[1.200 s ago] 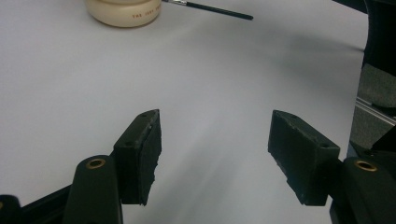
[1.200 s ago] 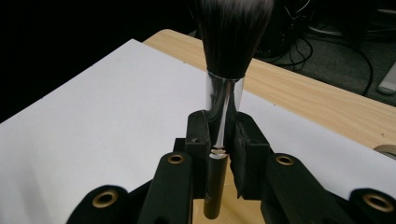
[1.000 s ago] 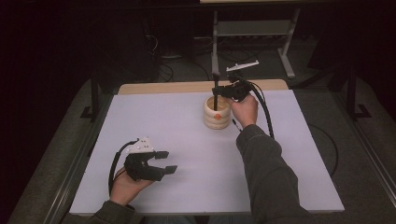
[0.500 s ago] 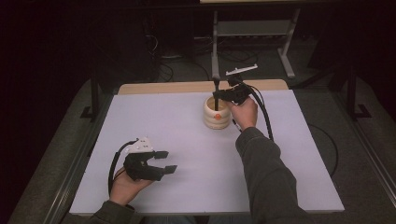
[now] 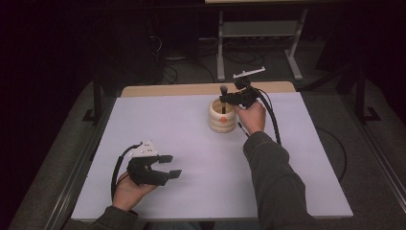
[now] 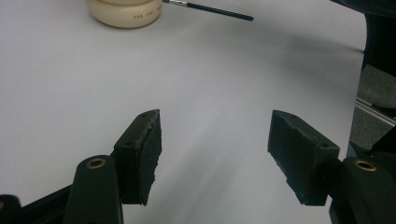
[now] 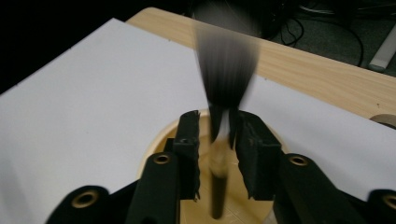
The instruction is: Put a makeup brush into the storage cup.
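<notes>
We see one dark makeup brush (image 7: pixel 219 140) standing bristles up in the single cream holder (image 5: pixel 222 116) near the tabletop's (image 5: pixel 191 143) far edge. The right gripper (image 5: pixel 225 99) has just been opening its jaws; the handle sits between them, pads loosened around it. A second, thin brush (image 6: pixel 210 8) lies beside the holder, whose printed lettering is too small to read. The left gripper (image 5: pixel 168 166) rests near the near left corner, jaws spread, empty.
</notes>
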Tool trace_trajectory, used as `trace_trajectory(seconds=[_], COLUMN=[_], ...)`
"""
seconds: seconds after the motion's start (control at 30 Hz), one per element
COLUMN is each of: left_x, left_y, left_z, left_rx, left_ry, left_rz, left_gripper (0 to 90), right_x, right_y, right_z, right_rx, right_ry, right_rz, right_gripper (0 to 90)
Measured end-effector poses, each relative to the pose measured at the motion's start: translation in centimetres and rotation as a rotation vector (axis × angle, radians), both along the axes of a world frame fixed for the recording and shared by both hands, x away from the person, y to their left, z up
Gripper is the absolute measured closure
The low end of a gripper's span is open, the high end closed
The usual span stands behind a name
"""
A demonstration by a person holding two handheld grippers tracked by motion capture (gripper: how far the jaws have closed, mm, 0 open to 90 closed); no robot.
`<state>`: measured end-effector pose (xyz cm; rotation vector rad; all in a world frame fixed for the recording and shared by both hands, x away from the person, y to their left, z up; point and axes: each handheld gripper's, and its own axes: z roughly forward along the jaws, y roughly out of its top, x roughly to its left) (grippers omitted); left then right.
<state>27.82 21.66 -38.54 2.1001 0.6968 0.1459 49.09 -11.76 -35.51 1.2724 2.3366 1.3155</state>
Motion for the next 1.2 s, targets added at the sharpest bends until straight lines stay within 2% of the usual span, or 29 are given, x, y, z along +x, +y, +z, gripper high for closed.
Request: trace_trajectory(seconds=[0.2,0.3,0.4,0.5,0.8,0.83,0.97,1.2], left_x=[0.0,0.1,0.0,0.0,0.0,0.0,0.1,0.0], left_y=[0.0,0.0,-0.1,-0.1,-0.2,-0.1,-0.1,-0.1], left_z=[0.0,0.0,-0.1,-0.1,-0.1,-0.1,-0.2,-0.2], left_rx=[0.005,0.014,0.009,0.010,0.006,0.015,0.012,0.009], left_ry=[0.003,-0.013,0.005,-0.001,0.004,0.000,0.002,0.005], left_rz=[0.001,-0.009,0.003,0.000,0.003,-0.001,0.002,0.005], left_gripper=[34.8,34.8,34.8,34.7,34.5,34.5,34.3,33.7], right_x=[-0.4,-0.6,-1.1,-1.5,-2.3,-2.4,-2.8,-3.5], right_y=[-0.6,-0.8,-1.5,-2.1,-3.3,-3.4,-3.7,-4.6], right_z=[0.6,0.8,0.9,1.0,1.1,1.0,1.1,1.3], right_rx=[-0.002,0.001,0.008,0.042,0.044,0.040,0.021,0.044], right_ry=[-0.011,-0.018,-0.023,-0.012,-0.012,-0.023,-0.018,-0.019], right_rz=[-0.015,-0.017,-0.013,-0.019,-0.009,-0.009,-0.005,-0.002], right_gripper=[63.8,63.6,63.3,62.3,59.4,58.9,56.8,51.3])
